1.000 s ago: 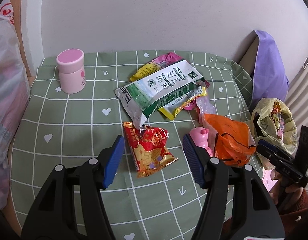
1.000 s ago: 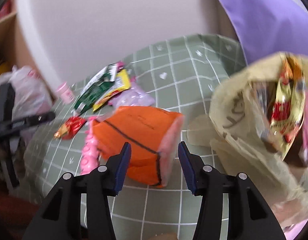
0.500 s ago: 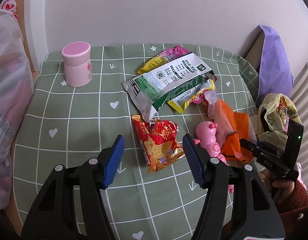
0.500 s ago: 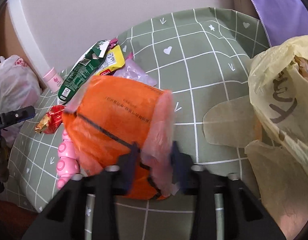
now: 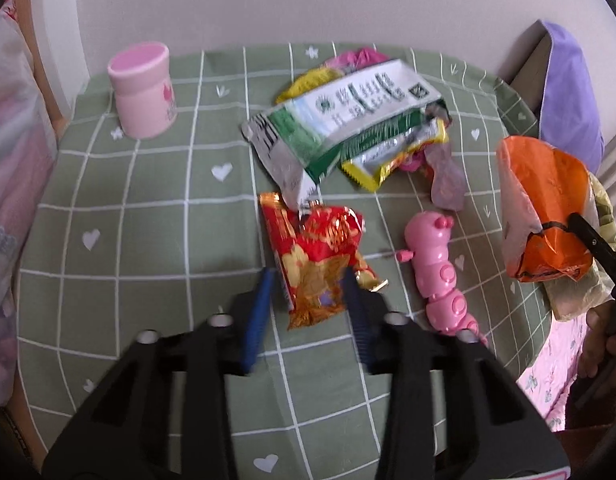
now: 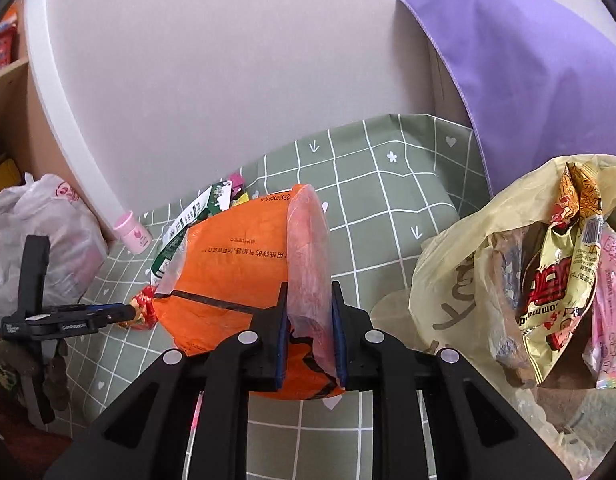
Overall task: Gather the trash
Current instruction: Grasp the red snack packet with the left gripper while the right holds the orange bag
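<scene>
**Two grippers, two wrappers: one lifted, one being pinched**

Both of your tools have just been closing. Your right gripper (image 6: pixel 307 332) has narrowed its jaws onto the clear edge of the orange packet (image 6: pixel 236 264); the pads press the plastic from both sides and the packet hangs off the table, above its right edge, just beside the yellow trash bag (image 6: pixel 468 280) that gapes open there with wrappers already inside.

Your left gripper (image 5: pixel 306 300) points down at the red-and-gold snack wrapper (image 5: pixel 316 256) near the middle of the table. Its blue pads (image 5: pixel 258 316) sit on either side of the wrapper's near end, drawn in narrow; the view is blurred, so you cannot tell whether they actually pinch it.

Toward the far edge lie the green-and-white pouch (image 5: pixel 340 128) and a yellow sachet (image 5: pixel 392 156). A pink caterpillar toy (image 5: pixel 436 268) lies right of the red wrapper; a pink jar (image 5: pixel 142 90) stands at the far left corner.
</scene>
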`<state>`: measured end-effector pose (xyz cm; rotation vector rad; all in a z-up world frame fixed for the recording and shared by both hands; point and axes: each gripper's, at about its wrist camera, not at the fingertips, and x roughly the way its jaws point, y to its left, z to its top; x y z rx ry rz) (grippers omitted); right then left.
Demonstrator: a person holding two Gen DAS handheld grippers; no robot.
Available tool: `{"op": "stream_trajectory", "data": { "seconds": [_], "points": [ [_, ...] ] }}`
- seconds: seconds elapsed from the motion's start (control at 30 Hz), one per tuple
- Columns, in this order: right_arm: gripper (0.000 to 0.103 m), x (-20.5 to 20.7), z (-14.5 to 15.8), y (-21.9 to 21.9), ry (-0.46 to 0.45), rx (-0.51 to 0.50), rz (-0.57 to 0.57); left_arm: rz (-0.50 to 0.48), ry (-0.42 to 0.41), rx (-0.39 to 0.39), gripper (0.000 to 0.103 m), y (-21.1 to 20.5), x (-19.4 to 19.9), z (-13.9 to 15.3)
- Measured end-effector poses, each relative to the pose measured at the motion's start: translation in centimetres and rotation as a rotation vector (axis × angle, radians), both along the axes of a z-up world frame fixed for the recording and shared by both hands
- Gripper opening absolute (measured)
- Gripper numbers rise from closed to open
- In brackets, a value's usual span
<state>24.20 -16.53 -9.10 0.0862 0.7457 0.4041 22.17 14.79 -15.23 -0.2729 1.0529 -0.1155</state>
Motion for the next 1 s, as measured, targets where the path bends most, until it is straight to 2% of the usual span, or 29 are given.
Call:
{"op": "stream_trajectory", "data": {
  "seconds": [0.03,0.07,0.2,0.37,0.5,0.57,0.63,0.67,0.7,0.73,0.77,0.9,1.0],
  "points": [
    [0.019,-0.1,0.0,0.0,0.003,0.002,0.002,-0.008,0.006,-0.020,0.017,0.0,0.0,-0.1],
    [0.019,-0.4,-0.3,0.1,0.006,0.005,0.002,-0.013,0.009,-0.030,0.014,-0.1,-0.1,-0.2],
    [0.019,-0.9,-0.2,-0.2,0.007,0.012,-0.002,-0.026,-0.042,0.005,0.009,-0.5,-0.4,1.1],
    [0.019,-1.3,0.5,-0.9,-0.012,0.019,-0.020,-0.066,-0.123,0.033,0.007,-1.2,-0.8,3.9],
    [0.019,-1.7,1.2,-1.6,-0.034,0.022,-0.037,-0.108,-0.218,0.057,0.007,-2.3,-1.2,6.7],
    [0.019,-1.8,1.3,-2.0,-0.038,0.020,-0.046,-0.119,-0.225,0.082,0.007,-2.7,-1.1,7.1],
    [0.019,-1.9,1.2,-2.3,-0.033,0.023,-0.057,-0.109,-0.197,0.069,0.007,-2.3,-0.6,6.4],
    [0.019,-1.9,1.1,-2.5,-0.028,0.027,-0.060,-0.100,-0.173,0.041,0.008,-2.0,-0.5,5.8],
    [0.019,-1.9,0.9,-2.7,-0.023,0.030,-0.062,-0.084,-0.130,-0.020,0.012,-1.3,-0.2,4.6],
    [0.019,-1.9,0.9,-2.8,-0.020,0.030,-0.062,-0.077,-0.110,-0.051,0.024,-1.0,-0.1,4.0],
    [0.019,-2.0,0.8,-2.8,-0.017,0.028,-0.062,-0.064,-0.095,-0.070,0.041,-0.7,-0.2,3.4],
    [0.019,-2.0,0.3,-2.8,-0.001,0.008,-0.053,-0.061,-0.076,-0.074,0.050,-0.9,-0.8,1.6],
    [0.019,-1.9,0.0,-2.5,0.008,-0.022,-0.038,-0.075,-0.050,-0.034,0.051,-1.8,-1.2,0.5]
  ]
}}
